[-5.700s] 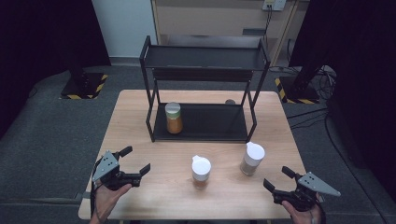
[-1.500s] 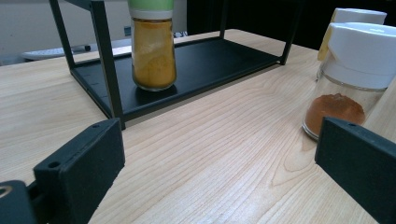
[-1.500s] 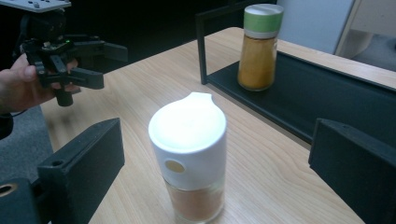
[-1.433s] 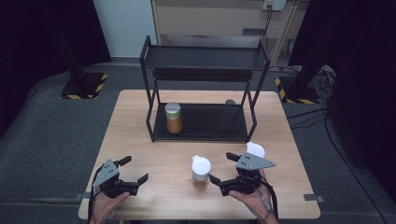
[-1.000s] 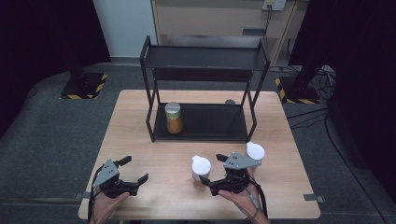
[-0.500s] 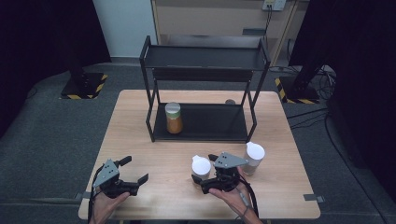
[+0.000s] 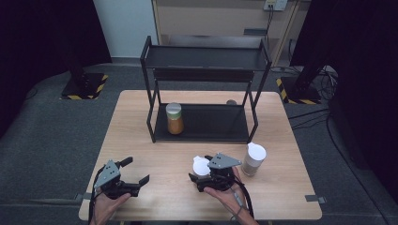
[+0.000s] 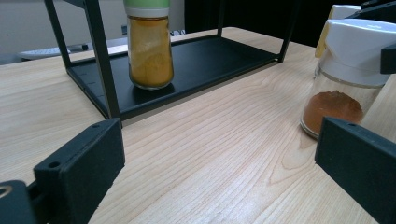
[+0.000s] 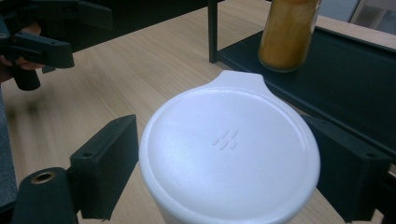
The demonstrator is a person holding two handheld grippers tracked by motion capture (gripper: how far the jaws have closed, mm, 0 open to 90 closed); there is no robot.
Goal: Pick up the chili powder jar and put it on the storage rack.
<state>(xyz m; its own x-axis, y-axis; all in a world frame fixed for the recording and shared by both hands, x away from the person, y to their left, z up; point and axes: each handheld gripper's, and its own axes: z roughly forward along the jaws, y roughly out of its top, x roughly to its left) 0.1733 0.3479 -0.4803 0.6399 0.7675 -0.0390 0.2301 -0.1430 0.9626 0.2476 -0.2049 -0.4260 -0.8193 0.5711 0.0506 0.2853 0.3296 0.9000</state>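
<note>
Right claw (image 7: 201, 179) now astride the white-lidded spice jar (image 7: 202, 165); grasp not yet made.
Since a second ago the right claw has moved left from the second white-lidded jar (image 7: 254, 158) to the near-centre tabletop (image 7: 141, 136), jaws open either side of the lid. Left claw (image 7: 136, 171) idle near left, open. Closing appears next.

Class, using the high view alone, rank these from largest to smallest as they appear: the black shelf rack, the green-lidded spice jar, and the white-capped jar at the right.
1. Black shelf rack, by far the largest.
2. Green-lidded spice jar and white-capped jar look about alike; they stand at different distances from the camera, so they are left unranked.
</note>
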